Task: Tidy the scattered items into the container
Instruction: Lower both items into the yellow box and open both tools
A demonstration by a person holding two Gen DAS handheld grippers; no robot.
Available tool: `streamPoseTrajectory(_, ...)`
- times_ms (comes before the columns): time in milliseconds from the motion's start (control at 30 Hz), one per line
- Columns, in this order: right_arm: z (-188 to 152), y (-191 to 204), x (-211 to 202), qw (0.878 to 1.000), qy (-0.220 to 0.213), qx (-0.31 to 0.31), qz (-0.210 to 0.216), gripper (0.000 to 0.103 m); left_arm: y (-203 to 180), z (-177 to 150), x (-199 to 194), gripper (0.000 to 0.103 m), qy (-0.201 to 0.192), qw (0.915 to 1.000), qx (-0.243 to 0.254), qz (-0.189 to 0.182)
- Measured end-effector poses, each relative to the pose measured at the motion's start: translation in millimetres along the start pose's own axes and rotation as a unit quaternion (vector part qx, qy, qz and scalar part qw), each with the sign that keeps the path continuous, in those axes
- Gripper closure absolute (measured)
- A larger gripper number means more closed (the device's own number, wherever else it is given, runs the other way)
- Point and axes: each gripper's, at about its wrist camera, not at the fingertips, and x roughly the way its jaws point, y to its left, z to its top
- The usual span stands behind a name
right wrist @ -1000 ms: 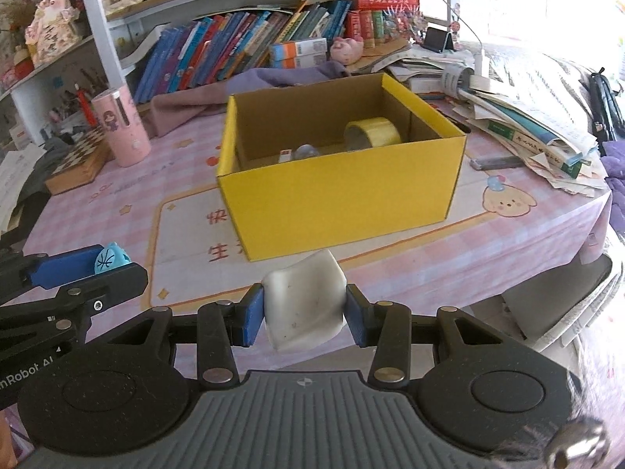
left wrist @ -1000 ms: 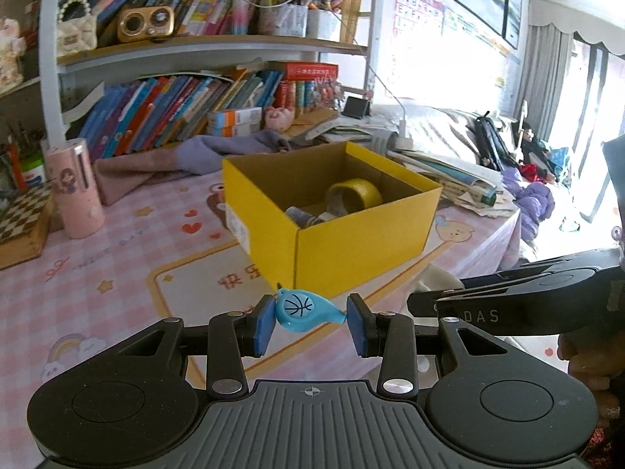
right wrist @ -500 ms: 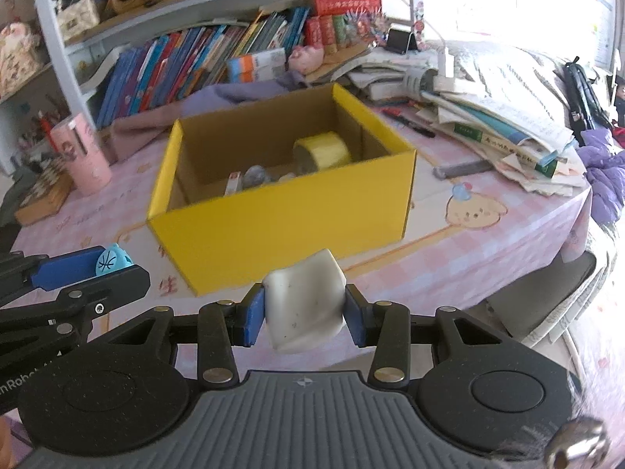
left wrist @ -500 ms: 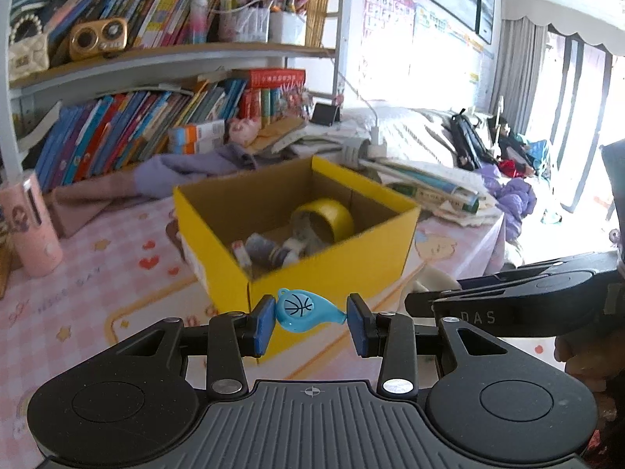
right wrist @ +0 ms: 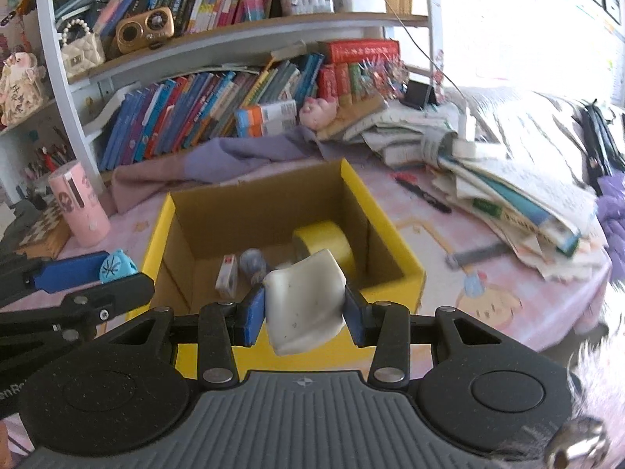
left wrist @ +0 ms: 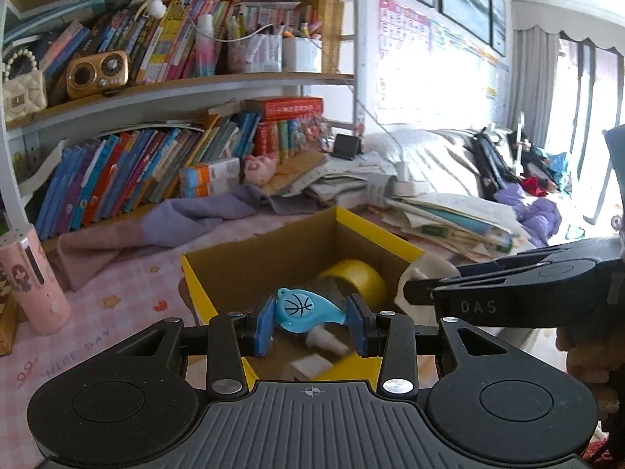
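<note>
Left gripper [left wrist: 311,324] clamped on a blue whistle [left wrist: 304,310]; right gripper [right wrist: 304,312] clamped on a white eraser [right wrist: 302,305]. Both have advanced from short of the yellow box [right wrist: 394,230] to above its opening, where a tape roll [right wrist: 326,240] lies. Judged ready for release.

The near wall of the yellow box [left wrist: 363,367] is largely hidden behind the left hand-held gripper [left wrist: 310,322], while the blue whistle [left wrist: 302,309] covers part of the box floor. A small white item [left wrist: 310,364] inside is too blurred to identify. From the right wrist, the white putty-like lump [right wrist: 304,301] masks part of the yellow tape roll [right wrist: 326,240]. The person's hand [left wrist: 590,355] is cut off at the frame edge.
</note>
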Motion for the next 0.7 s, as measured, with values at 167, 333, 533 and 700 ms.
streamPoseTrajectory(167,23,-9,24,1.0,0.002,-0.022,0.022,0.064,1,8,25,0.065,0.013,0.9996,-0.007,0.024)
streamPoseTrajectory(333,41,-16,57,0.997,0.024,-0.044,0.052,0.064,-1,7,54,0.065,0.041,0.9979,-0.012,0.048)
streamPoseTrajectory(533,59,-14,100,0.992,0.056,-0.068,0.096,0.064,-4,6,90,0.065,0.083,0.9938,-0.005,0.074)
streamPoseTrajectory(700,70,-10,137,0.984,0.088,-0.085,0.127,0.064,0,5,111,0.065,0.116,0.9895,-0.013,0.086)
